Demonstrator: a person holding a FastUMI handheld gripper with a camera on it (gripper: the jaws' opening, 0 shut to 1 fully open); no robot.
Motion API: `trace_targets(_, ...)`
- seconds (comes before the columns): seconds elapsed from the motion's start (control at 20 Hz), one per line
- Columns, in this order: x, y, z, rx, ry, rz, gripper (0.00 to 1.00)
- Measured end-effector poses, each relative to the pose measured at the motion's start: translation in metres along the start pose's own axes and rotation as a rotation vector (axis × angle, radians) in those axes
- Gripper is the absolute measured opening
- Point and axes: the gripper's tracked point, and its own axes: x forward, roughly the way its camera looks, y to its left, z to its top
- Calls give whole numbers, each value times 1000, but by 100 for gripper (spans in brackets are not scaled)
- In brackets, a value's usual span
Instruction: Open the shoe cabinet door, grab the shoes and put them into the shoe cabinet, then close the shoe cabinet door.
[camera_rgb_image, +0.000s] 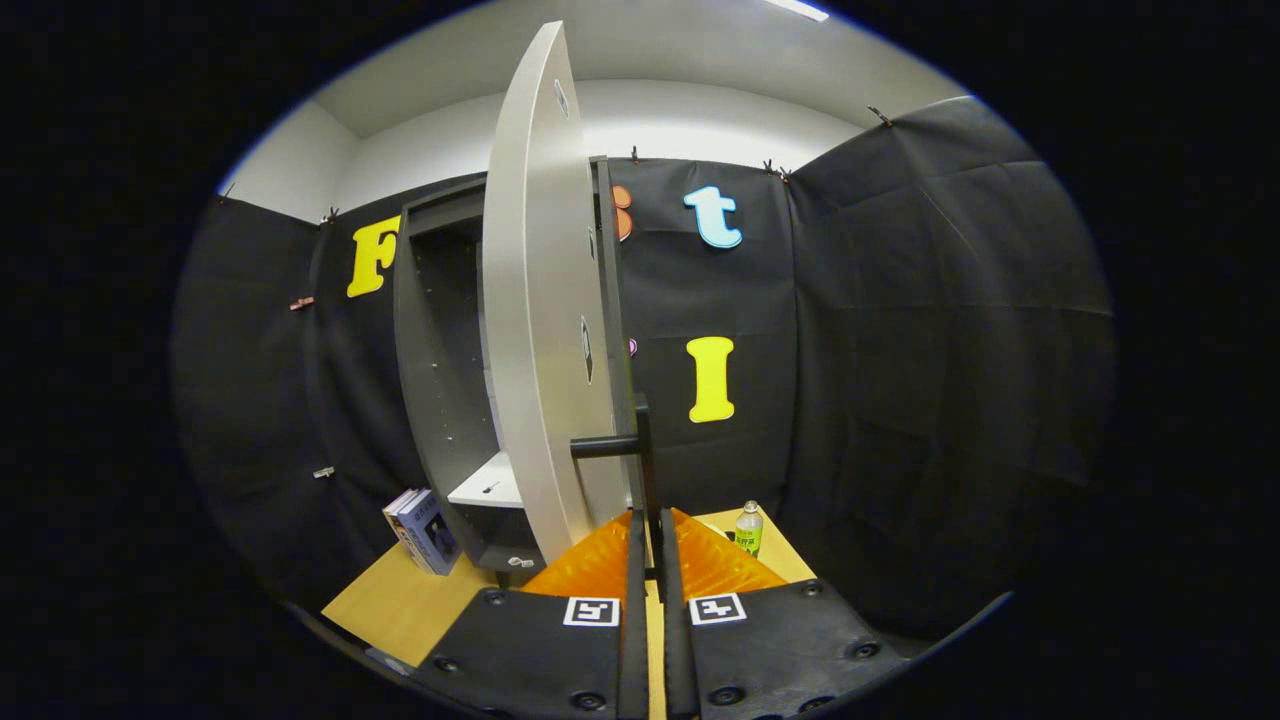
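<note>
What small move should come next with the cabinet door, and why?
Probably keep swinging the pale grey cabinet door wider: the orange fingers are closed on its black bar handle, the door stands only partly open, and the dark cabinet's white shelf is half hidden.

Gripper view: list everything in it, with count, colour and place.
Shoe cabinet: one, dark grey, standing on the table, white shelf inside.
Cabinet door: one, pale grey, swung open, edge toward the camera.
Door handle: one, black, on the door's edge, between the fingers.
Books: a few, bluish, leaning beside the cabinet.
Bottle: one, green label, beyond the fingers.
Table: one, light wood.
Gripper: one, black with orange fingers, shut on the door handle.
</note>
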Motion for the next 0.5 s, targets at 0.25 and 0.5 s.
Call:
trace_targets(0.25, -15, -4, 2, -13, -27, -12, 11)
trace_targets(0.5, -57, 11, -35, -71, 27, 45, 20)
